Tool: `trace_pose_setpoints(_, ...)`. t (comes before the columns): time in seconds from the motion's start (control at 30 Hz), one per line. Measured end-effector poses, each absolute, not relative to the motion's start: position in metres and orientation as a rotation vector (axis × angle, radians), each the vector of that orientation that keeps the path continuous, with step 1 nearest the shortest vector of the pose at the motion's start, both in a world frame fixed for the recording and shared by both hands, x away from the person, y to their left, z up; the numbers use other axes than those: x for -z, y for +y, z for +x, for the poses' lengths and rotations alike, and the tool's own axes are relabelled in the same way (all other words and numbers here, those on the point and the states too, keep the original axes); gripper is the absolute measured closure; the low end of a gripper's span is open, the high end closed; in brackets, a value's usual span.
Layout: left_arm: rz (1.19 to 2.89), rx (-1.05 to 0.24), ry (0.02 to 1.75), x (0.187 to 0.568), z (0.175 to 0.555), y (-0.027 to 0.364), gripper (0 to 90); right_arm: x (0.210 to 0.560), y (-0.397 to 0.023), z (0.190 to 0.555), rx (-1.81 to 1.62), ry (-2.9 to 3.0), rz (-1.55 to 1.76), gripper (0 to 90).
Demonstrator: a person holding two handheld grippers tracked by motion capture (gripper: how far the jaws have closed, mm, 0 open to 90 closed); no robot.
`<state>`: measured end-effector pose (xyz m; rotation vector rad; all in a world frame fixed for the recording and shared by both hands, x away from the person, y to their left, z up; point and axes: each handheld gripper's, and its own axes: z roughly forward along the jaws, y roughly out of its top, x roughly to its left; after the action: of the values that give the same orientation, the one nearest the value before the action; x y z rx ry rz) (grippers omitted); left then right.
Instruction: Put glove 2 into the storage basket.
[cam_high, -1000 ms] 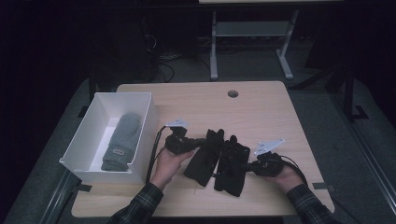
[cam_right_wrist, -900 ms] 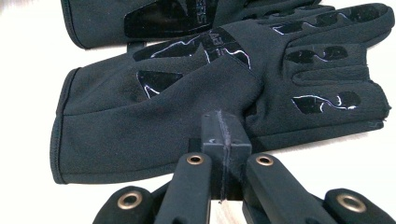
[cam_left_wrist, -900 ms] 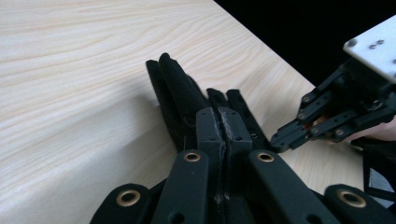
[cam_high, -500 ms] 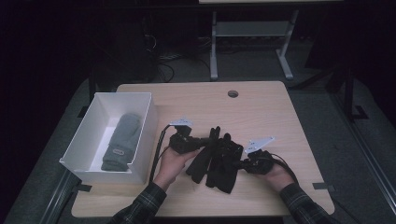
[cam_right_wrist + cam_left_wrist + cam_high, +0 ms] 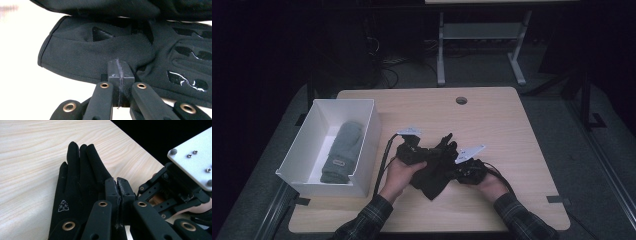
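Note:
Two black gloves [image 5: 434, 172] lie bunched together on the wooden table [image 5: 512, 130]. My left gripper [image 5: 428, 156] is shut, pinching the edge of a black glove with a small white logo [image 5: 72, 195], its fingers pointing away. My left gripper [image 5: 119, 185] has its pads pressed together. My right gripper [image 5: 453, 172] comes from the right. My right gripper [image 5: 120, 68] is shut on a fold of the glove with glossy grip patches [image 5: 175, 62]. The other glove [image 5: 100, 7] hangs over the top of that view. The right gripper's body [image 5: 175, 190] sits close beside the left jaws.
A white open box [image 5: 362, 145] stands at the table's left with a grey mitten [image 5: 341, 150] inside. A round cable hole [image 5: 461, 100] is at the table's far middle. Bare wood lies to the right and far side. A desk frame [image 5: 482, 45] stands behind.
My right gripper has slid left with its glove, bringing it over the other glove, so the two side-by-side gloves now overlap. The left hand has barely moved.

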<state>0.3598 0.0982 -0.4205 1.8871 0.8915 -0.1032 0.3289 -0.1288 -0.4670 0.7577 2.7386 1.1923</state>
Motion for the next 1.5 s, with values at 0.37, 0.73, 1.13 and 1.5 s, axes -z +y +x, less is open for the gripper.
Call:
trace_pose_setpoints(0.37,1.924,0.138,0.876,0.428,0.358,0.09,87.6,0.467,-0.124,0.329,-1.198,2.725,0.754,90.0)
trace_pose_setpoints(0.73,1.899,0.169,0.82,0.423,0.356,0.087,80.3,0.457,-0.179,0.33,-1.19,2.602,0.88,73.0)
trace_pose_setpoints(1.13,2.09,0.084,0.714,0.432,0.333,0.076,89.6,0.472,-0.231,0.331,-1.026,2.491,1.049,31.1)
trace_pose_setpoints(1.5,2.236,0.086,0.703,0.453,0.318,0.074,89.6,0.482,-0.245,0.339,-1.045,2.388,1.129,14.4)
